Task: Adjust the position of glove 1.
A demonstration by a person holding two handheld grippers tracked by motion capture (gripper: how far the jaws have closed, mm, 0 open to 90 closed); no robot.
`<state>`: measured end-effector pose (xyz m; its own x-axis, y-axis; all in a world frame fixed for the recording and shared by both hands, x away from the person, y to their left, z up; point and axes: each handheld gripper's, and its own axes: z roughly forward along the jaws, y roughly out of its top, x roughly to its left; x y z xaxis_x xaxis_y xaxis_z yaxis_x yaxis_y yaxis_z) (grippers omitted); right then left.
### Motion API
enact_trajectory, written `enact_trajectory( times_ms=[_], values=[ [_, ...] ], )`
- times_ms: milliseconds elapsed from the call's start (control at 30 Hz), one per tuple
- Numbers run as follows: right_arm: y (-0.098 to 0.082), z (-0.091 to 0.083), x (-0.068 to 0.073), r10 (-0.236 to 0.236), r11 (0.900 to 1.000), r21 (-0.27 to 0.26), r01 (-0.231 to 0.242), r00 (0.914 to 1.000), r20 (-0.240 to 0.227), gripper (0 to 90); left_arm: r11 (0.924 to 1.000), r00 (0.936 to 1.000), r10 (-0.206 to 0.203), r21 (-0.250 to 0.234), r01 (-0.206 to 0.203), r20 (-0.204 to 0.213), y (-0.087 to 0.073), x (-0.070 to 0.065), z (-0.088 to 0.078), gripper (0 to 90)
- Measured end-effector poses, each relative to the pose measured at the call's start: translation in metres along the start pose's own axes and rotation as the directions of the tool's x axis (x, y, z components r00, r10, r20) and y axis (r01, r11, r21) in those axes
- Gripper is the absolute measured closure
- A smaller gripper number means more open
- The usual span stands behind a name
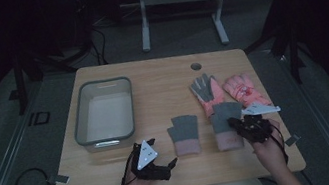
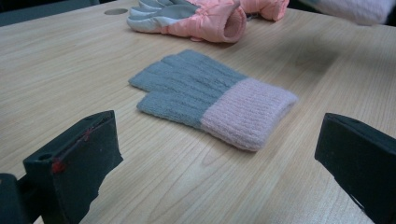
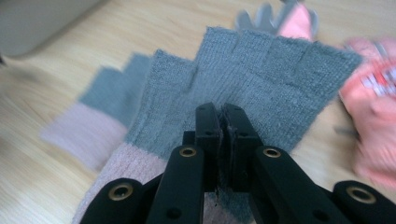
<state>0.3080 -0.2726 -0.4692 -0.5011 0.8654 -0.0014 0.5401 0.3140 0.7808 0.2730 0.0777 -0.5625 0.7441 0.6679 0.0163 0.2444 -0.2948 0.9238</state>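
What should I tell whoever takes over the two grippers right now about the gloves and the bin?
Right gripper: shut on the grey knit fingerless glove with pink cuff, pinched at its middle and lifted a little off the wooden table.
Left gripper: open and holding nothing, resting near the table's front edge.
Second grey knit glove with pink cuff: flat on the table, ahead of the left gripper.
Two pink padded gloves with grey palms: lying further back on the right.
Clear plastic bin with grey rim: back left, nothing in it.
Done: one knit glove gripped. Left: probably moving the gloves to the bin.
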Motion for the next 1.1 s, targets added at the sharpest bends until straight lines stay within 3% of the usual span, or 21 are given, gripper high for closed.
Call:
enact_trajectory(
  times_ms=[233,367,467,500,600,667,833,1100],
  values=[
    [0.036,0.019,0.028,-0.005,0.999,-0.040,0.003,0.9980,-0.062,85.7,0.9999,1.0000,0.007,0.007,-0.007,0.006,0.000,0.000,0.000,0.0],
    [0.045,0.042,0.048,-0.001,1.000,-0.021,-0.001,0.9968,-0.080,85.7,1.0000,1.0000,0.006,0.003,-0.006,0.006,0.000,0.000,0.000,0.0],
    [0.046,0.048,0.052,0.004,1.000,-0.015,-0.005,0.9960,-0.089,85.7,0.9999,0.9999,0.012,0.008,-0.012,0.004,0.000,-0.001,0.001,0.0],
    [0.047,0.059,0.061,0.021,1.000,0.000,-0.021,0.9938,-0.109,85.7,0.9998,0.9999,0.015,0.013,-0.015,0.003,0.000,-0.001,0.001,0.0],
    [0.044,0.071,0.069,0.043,0.999,0.027,-0.040,0.9913,-0.124,85.6,0.9997,0.9998,0.019,0.015,-0.019,0.000,0.001,-0.001,0.001,0.0],
    [0.040,0.081,0.071,0.078,0.996,0.061,-0.069,0.9842,-0.159,85.6,0.9996,0.9997,0.023,0.017,-0.023,-0.001,0.001,-0.002,0.001,0.0],
    [0.034,0.097,0.081,0.054,0.994,0.103,-0.038,0.9857,-0.160,85.6,0.9991,0.9994,0.035,0.025,-0.034,-0.003,0.001,-0.003,0.001,0.0],
    [0.027,0.112,0.077,0.048,0.986,0.163,-0.022,0.9867,-0.156,85.1,0.9992,0.9995,0.030,0.025,-0.030,0.004,0.001,-0.003,0.001,0.0]
  ],
)
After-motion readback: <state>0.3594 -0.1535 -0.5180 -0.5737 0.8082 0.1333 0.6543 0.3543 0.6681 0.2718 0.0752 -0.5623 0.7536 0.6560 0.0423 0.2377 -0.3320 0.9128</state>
